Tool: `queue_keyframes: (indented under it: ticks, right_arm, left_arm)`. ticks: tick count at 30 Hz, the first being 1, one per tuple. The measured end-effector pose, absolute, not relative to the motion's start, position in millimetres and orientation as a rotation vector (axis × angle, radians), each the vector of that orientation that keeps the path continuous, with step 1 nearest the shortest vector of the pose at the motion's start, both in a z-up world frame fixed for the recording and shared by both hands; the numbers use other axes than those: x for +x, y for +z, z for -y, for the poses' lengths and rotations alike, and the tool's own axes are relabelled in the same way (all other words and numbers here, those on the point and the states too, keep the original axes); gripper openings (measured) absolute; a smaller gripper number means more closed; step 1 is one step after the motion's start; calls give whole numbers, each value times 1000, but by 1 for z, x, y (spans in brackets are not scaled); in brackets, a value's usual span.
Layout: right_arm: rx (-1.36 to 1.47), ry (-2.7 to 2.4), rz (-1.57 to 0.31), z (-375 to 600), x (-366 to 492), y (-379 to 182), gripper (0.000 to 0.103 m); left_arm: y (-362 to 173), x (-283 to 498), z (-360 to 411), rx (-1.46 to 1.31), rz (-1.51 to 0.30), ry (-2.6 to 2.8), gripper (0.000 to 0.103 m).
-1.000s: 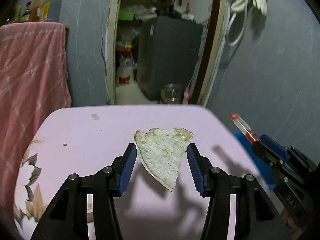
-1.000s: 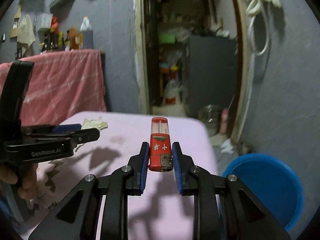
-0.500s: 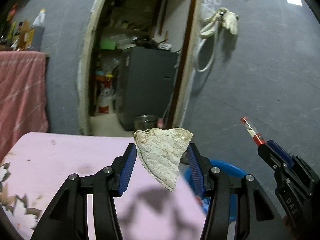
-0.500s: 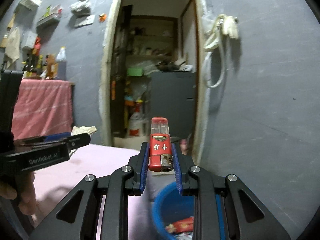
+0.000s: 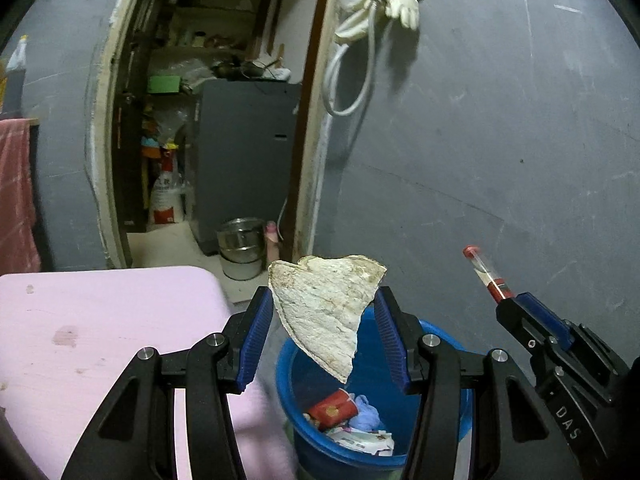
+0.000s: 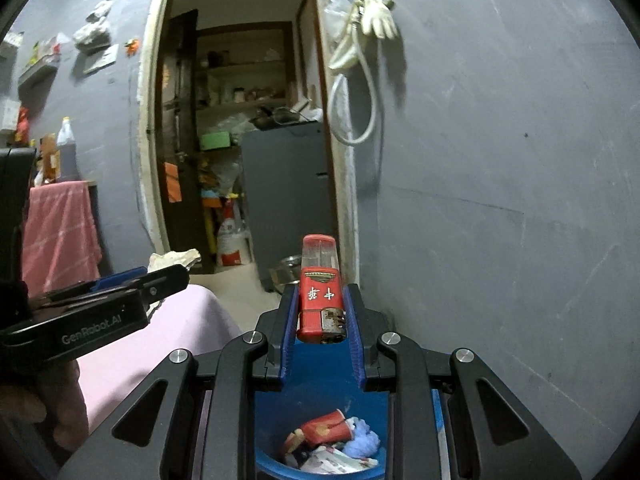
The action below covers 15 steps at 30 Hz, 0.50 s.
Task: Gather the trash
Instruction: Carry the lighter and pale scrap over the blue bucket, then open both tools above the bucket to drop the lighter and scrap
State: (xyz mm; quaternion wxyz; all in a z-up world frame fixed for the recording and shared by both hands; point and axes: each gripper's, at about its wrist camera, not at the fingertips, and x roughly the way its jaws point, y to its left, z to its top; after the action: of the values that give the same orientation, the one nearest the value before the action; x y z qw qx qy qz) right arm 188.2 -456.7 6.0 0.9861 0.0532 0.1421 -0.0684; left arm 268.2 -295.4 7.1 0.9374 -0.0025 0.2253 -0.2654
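My left gripper (image 5: 322,312) is shut on a pale, dried triangular scrap (image 5: 326,308), held above the blue bin (image 5: 436,330). The bin holds a red wrapper and crumpled paper. My right gripper (image 6: 320,312) is shut on a red lighter (image 6: 321,298) with a clear top, also over the blue bin (image 6: 316,364). In the left wrist view the right gripper (image 5: 516,308) and the lighter (image 5: 486,274) show at the right. In the right wrist view the left gripper (image 6: 156,280) with the scrap (image 6: 174,258) shows at the left.
A pink table (image 5: 100,320) lies left of the bin. A grey wall (image 5: 500,140) rises behind it, with a hose and glove (image 5: 372,20) hung on it. The doorway shows a grey cabinet (image 5: 248,160), a steel pot (image 5: 240,240) and shelves.
Both grippers swung right, off the pink table to above the blue bin, each keeping its hold. The bin has come into view under the fingers.
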Motion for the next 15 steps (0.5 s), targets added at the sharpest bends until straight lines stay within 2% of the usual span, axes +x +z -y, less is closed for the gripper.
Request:
queue_keyframes:
  ticks: [15]
  right_arm:
    - [215, -149, -417, 490, 199, -23, 22]
  left_arm:
    - [-43, 293, 334, 24, -720, -568, 47]
